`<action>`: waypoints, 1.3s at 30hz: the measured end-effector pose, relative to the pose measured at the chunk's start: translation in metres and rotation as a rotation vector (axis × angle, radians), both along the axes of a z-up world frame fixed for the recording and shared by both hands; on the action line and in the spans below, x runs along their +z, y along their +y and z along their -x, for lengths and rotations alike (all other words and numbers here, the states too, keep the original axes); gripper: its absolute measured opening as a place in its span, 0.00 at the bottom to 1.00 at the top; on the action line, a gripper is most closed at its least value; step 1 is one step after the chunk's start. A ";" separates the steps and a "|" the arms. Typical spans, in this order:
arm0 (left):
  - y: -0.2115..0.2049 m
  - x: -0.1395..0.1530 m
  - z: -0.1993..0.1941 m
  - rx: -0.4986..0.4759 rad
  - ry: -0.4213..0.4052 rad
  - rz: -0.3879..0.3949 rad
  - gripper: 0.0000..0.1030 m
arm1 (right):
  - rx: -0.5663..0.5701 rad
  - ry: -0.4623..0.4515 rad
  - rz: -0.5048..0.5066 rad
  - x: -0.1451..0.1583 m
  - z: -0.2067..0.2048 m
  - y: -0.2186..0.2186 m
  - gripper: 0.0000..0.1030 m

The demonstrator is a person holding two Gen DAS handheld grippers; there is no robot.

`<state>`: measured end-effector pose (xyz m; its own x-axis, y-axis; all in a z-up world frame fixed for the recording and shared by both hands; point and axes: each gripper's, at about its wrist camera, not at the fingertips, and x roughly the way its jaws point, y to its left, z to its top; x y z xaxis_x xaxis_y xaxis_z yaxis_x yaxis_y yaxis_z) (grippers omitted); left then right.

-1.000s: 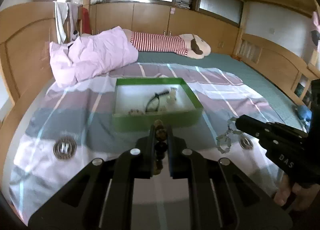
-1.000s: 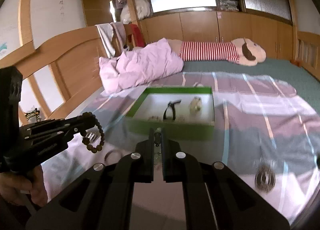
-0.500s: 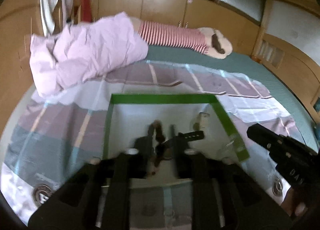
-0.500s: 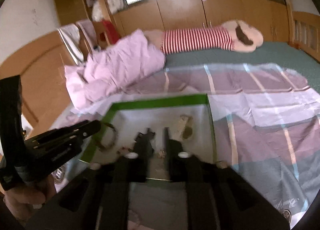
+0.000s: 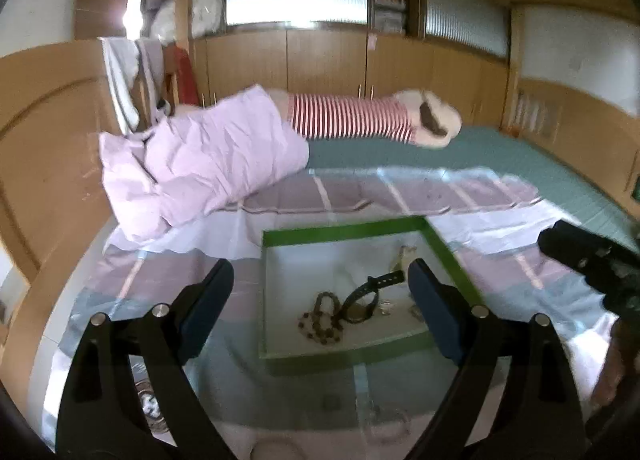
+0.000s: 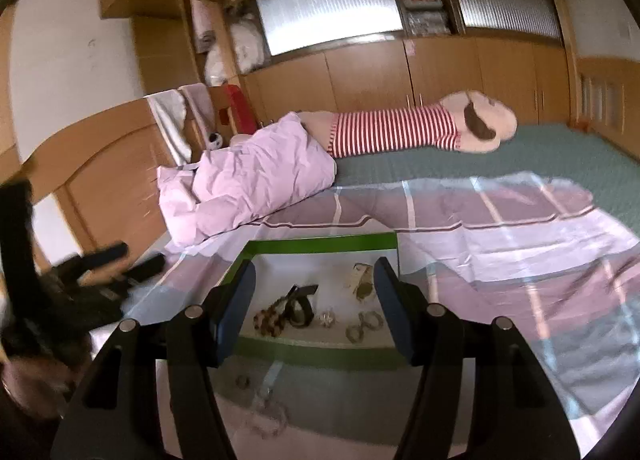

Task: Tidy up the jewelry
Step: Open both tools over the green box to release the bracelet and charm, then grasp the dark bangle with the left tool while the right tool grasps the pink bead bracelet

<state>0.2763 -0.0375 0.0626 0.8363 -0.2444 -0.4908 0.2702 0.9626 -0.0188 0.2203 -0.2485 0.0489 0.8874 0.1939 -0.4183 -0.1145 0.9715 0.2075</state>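
A green tray [image 5: 344, 230] with a white floor lies on the bed and holds jewelry. In it are a brown bead bracelet [image 5: 322, 318], a black watch [image 5: 364, 296] and small pale pieces. My left gripper [image 5: 320, 280] hangs over the tray's near half, its jaws opening wide with nothing between them. In the right wrist view the tray [image 6: 320, 244] shows the bead bracelet [image 6: 270, 318], the watch [image 6: 302, 302] and a metal bracelet [image 6: 364, 324]. My right gripper [image 6: 315, 276] is above them, its jaws opening and holding nothing.
A clear bead bracelet [image 6: 268, 416] and a small ring [image 6: 242, 380] lie loose on the striped sheet in front of the tray. A pink duvet [image 5: 200, 164] and a striped plush toy [image 5: 360, 120] lie further back. Wooden bed panels stand on the left and right.
Both grippers were shut, the left on the brown bead bracelet. They moved forward over the tray and opened. The bead bracelet now lies in the tray.
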 end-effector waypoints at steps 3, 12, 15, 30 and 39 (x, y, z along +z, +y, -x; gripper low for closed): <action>0.021 0.008 0.043 -0.011 -0.013 0.027 0.86 | 0.008 -0.004 0.045 -0.002 0.030 0.008 0.59; 0.032 -0.050 0.118 0.000 0.159 -0.095 0.87 | 0.042 0.169 0.072 -0.050 0.074 0.036 0.59; 0.026 -0.079 0.109 -0.006 0.252 -0.122 0.81 | 0.087 0.250 0.091 -0.071 0.062 0.050 0.59; 0.022 -0.169 0.057 0.055 0.461 -0.221 0.44 | 0.119 0.405 0.132 -0.142 0.016 0.080 0.58; 0.016 -0.191 0.042 0.029 0.518 -0.236 0.10 | 0.149 0.432 0.182 -0.164 -0.008 0.094 0.58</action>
